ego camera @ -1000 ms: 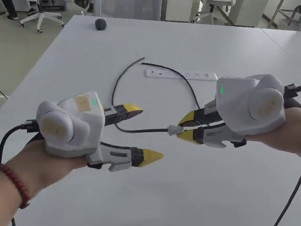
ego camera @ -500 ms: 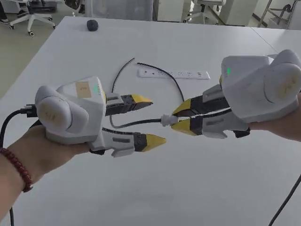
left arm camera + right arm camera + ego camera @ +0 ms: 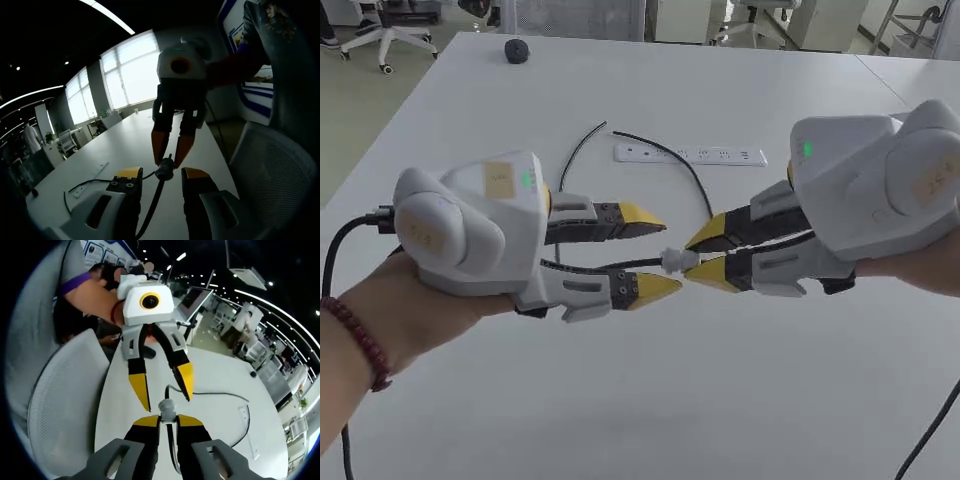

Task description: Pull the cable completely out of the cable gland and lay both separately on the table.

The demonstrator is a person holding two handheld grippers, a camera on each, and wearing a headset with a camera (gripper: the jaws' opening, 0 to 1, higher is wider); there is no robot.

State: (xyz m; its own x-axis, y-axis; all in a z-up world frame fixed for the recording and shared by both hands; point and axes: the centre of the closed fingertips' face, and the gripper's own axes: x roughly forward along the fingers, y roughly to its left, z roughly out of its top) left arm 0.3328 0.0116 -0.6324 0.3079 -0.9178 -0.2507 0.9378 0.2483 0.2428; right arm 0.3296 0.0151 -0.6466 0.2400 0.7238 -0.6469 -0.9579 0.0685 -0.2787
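White tabletop (image 3: 720,380) stretches away toward office chairs (image 3: 380,30) at the far end, with a power strip (image 3: 690,156) and a small dark round object (image 3: 516,50) lying on it. Both tools are held up above this surface, tips facing each other. The right tongs (image 3: 687,260) are clamped on the white cable gland (image 3: 674,262), which sticks out just past their yellow tips; the right gripper view shows the cable gland (image 3: 167,410) sitting at the ends of these jaws. The black cable (image 3: 640,264) comes out of the gland and runs back between the jaws of the left tongs (image 3: 670,254), which stand apart around it; whether they touch it I cannot tell. In the left gripper view the cable (image 3: 152,205) passes down the gap between the two jaws, with the gland (image 3: 164,172) just beyond their tips. Farther along, the cable drops to the tabletop and curves off toward the power strip, its loose end lying near it
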